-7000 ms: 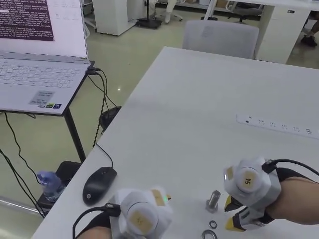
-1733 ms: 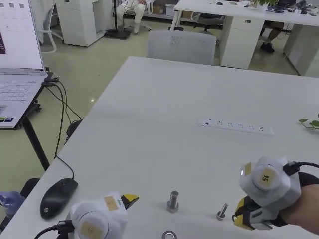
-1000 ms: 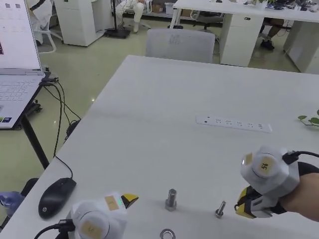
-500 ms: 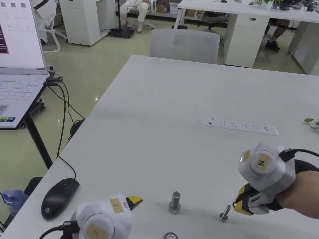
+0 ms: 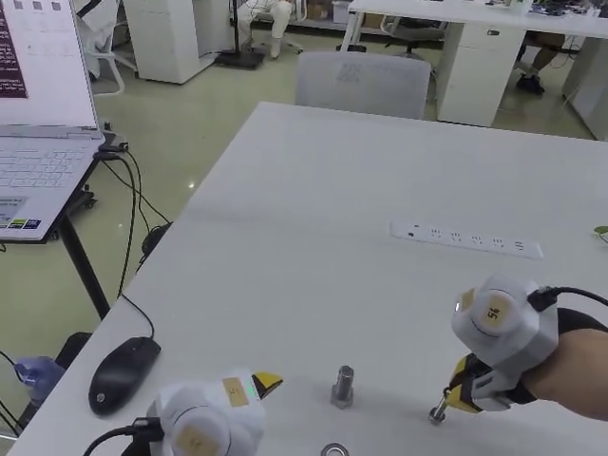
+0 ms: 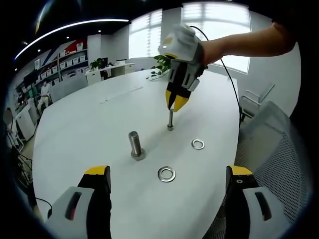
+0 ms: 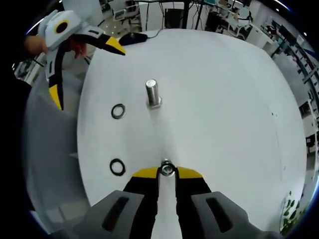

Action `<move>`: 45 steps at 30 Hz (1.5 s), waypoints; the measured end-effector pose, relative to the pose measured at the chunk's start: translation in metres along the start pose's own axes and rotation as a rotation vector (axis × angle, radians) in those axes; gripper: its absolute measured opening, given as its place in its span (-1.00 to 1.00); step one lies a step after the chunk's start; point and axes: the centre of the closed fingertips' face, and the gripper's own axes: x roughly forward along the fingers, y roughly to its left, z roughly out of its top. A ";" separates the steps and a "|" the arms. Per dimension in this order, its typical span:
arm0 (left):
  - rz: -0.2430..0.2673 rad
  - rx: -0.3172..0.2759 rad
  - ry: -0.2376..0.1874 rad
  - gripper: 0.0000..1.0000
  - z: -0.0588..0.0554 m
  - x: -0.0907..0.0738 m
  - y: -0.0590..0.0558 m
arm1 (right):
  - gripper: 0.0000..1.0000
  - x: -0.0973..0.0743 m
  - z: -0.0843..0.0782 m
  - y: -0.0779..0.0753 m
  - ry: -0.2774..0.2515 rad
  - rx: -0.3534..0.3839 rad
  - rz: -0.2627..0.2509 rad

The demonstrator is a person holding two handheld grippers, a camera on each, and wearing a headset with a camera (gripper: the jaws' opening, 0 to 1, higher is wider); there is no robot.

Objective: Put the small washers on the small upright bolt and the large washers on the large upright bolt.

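Right tool (image 5: 455, 396) onto near-upright small bolt (image 5: 438, 412)

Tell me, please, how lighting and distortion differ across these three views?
Head view: even light, straight edges on the white table. Left gripper view: fisheye bows that table into an oval; bright windows wash out behind the right gripper. Right gripper view: similar bowing around the small silver bolt.

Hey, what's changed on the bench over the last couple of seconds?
The right gripper moved in and closed on the top of the small bolt. The large bolt, the two washers and the open left gripper stayed put.
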 end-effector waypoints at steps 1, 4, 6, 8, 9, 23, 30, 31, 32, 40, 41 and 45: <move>0.000 0.001 0.001 0.92 0.000 0.000 0.000 | -0.75 0.001 0.000 0.000 0.003 -0.004 -0.001; -0.001 -0.001 0.002 0.91 0.000 0.000 0.000 | -0.75 0.002 -0.002 0.000 0.007 -0.005 0.000; 0.000 -0.001 0.002 0.90 -0.001 0.000 0.000 | -0.75 0.003 -0.002 0.000 0.011 -0.008 0.001; -0.001 0.000 0.006 0.89 -0.002 0.001 -0.001 | -0.75 0.004 -0.003 0.000 0.016 -0.014 0.000; -0.001 0.001 0.008 0.89 -0.003 0.001 -0.001 | -0.75 0.005 -0.003 0.000 0.017 -0.016 0.000; -0.007 0.002 0.013 0.86 -0.005 0.000 -0.004 | -0.75 0.015 -0.007 0.001 0.037 -0.024 0.006; -0.009 -0.009 0.017 0.86 -0.010 0.000 -0.004 | -0.75 0.023 -0.010 0.001 0.040 -0.012 0.018; -0.011 -0.012 0.018 0.86 -0.012 0.000 -0.004 | -0.75 0.024 -0.011 0.001 0.043 -0.015 0.017; -0.012 -0.012 0.019 0.85 -0.012 0.000 -0.005 | -0.75 0.025 -0.011 0.001 0.043 -0.016 0.018; -0.015 -0.016 0.014 0.86 -0.011 0.000 -0.005 | -0.75 0.033 -0.014 0.001 0.054 -0.021 0.029; -0.015 -0.013 0.013 0.86 -0.011 0.000 -0.005 | -0.75 0.034 -0.014 0.001 0.055 -0.021 0.030; -0.013 -0.016 0.006 0.86 -0.009 0.000 -0.003 | -0.74 0.039 -0.015 0.001 0.063 -0.025 0.036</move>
